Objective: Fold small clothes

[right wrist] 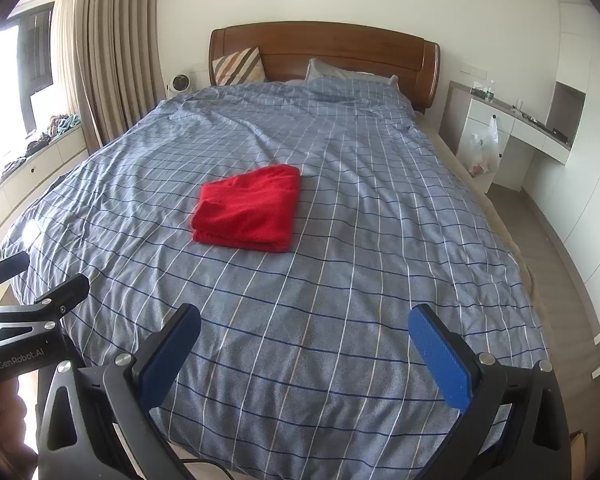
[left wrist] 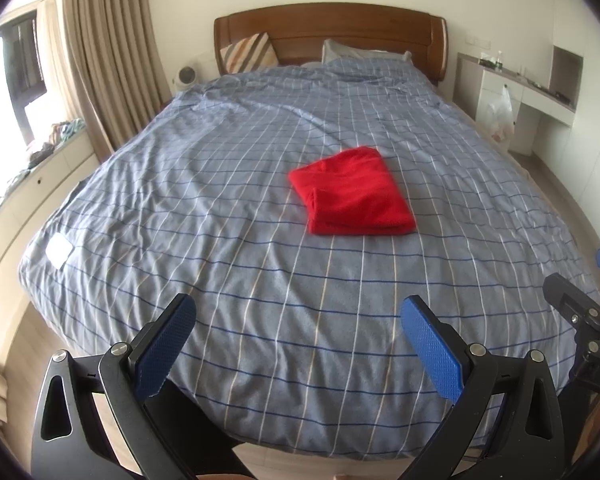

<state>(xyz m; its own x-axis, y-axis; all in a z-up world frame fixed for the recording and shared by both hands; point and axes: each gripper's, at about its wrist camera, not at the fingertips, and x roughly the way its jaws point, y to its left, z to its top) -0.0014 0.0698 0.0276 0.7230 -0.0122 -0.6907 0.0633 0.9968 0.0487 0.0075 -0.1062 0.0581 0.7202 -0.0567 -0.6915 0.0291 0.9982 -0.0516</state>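
Garment: red folded fleece cloth (left wrist: 352,192) mid-bed (left wrist: 260,280) | soft, light, floppy: pinch near-edge corners | your left gripper (left wrist: 298,344) and right gripper (right wrist: 306,352): jaws spread, empty

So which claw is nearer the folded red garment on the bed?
Neither clearly. The left claw sits back with the red garment ahead and slightly right; the right claw sits back with it ahead-left. Both open, well apart from it.

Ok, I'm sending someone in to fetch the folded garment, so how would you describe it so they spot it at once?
Start from the bed with the wooden headboard and blue checked cover. Near the cover's middle lies a red garment, folded into a flat rectangle. It is the only red thing on the bed, and apart from the pillows at the head, the only item lying on the cover.
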